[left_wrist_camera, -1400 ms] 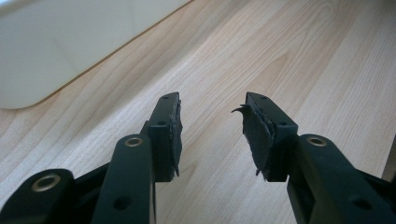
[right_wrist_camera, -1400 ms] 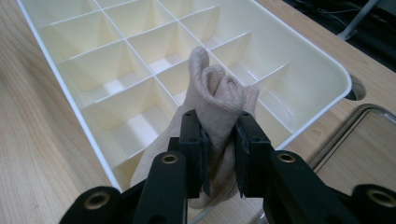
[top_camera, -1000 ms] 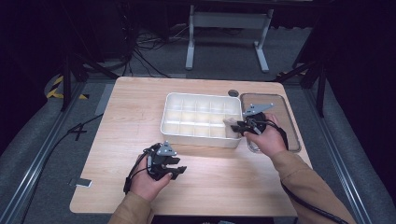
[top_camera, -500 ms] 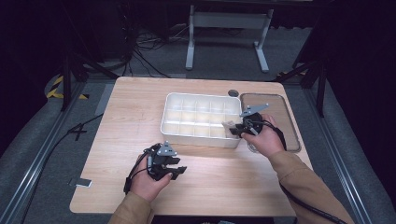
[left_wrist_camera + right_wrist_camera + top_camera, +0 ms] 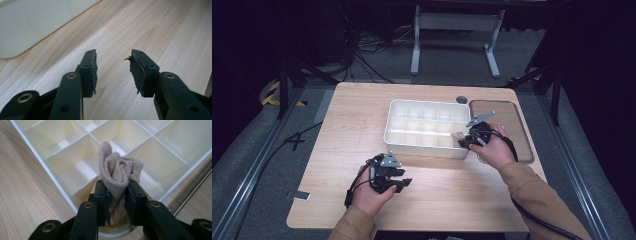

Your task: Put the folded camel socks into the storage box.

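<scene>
My right gripper (image 5: 116,185) is shut on a rolled beige sock (image 5: 117,173), held over the near right corner of a white divided organizer box (image 5: 47,167). From above, the right gripper (image 5: 466,140) sits at the box's front right corner, the sock (image 5: 457,135) a small beige bit at its tip. My left gripper (image 5: 112,63) is open with nothing between its worn pads, low over the wooden table (image 5: 160,32). From above, the left gripper (image 5: 398,181) rests on the table (image 5: 357,130) in front of the box (image 5: 412,142).
A clear flat tray or lid (image 5: 514,125) lies to the right of the box, under my right hand. A small dark round disc (image 5: 461,99) sits behind the box. A white tag (image 5: 302,195) lies at the table's front left edge.
The right gripper with the sock has shifted slightly left toward the box's front right corner. The left hand has stayed still.
</scene>
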Available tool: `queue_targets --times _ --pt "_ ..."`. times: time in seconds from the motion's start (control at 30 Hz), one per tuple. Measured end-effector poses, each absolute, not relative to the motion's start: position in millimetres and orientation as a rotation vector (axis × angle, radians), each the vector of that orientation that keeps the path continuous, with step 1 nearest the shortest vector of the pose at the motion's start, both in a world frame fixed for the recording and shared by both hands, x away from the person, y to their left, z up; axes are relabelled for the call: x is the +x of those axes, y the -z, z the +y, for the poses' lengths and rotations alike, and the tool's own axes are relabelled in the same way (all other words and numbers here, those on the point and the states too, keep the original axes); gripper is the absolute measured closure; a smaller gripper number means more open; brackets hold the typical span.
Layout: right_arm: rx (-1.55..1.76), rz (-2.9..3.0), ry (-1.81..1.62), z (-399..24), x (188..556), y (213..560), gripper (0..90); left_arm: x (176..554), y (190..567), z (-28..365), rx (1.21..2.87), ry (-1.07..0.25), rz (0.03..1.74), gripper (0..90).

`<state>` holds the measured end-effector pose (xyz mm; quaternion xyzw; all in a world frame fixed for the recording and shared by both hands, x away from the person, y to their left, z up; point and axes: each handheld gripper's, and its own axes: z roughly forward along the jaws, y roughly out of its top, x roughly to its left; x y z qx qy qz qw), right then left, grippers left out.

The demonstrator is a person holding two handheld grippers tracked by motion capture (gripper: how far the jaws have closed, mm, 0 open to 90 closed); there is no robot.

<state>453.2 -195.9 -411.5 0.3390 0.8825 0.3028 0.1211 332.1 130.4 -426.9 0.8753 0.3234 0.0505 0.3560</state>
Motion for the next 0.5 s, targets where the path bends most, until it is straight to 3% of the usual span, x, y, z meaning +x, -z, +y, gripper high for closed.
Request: queue_targets --times 0.1,0.13,0.33,0.5 --pt "0.983 2.576 -0.886 -195.5 452.3 409.6 67.4 332.4 427.0 130.6 2.260 -0.132 0.833 57.3" --pt "0.979 2.558 -0.913 -195.4 451.5 407.2 58.3 332.4 427.0 130.6 2.261 -0.131 0.833 57.3" --pt "0.982 2.521 -0.960 -193.9 453.4 396.9 49.3 332.5 427.4 129.5 2.268 -0.133 0.822 57.2" --pt "1.006 2.531 -0.945 -188.0 459.6 398.9 46.9 331.9 427.1 130.4 2.259 -0.133 0.832 57.1"
